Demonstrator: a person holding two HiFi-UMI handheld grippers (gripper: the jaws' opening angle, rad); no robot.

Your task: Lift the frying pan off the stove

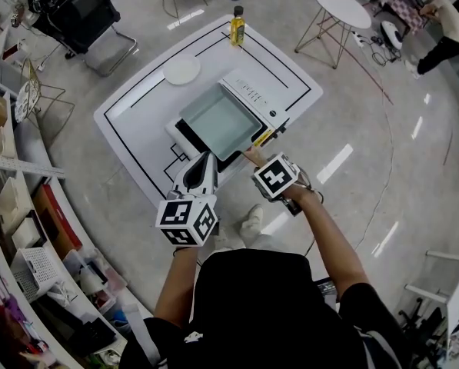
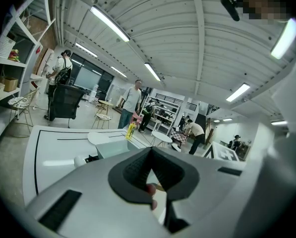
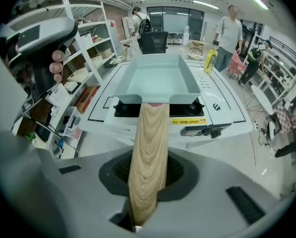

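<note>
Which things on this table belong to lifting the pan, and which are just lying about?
In use: frying pan, its wooden handle, stove, right gripper shut on the handle.
Lying about: plate, yellow bottle, white box, idle left gripper.

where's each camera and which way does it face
Head view: person's head, steeply down at white table; forearms, left tongs, right tongs show.
Left gripper view: on left tongs, level across the room; own jaws show.
Right gripper view: on right tongs, down along the pale wooden handle it clamps.
Shared: all show the mint-green square frying pan.
</note>
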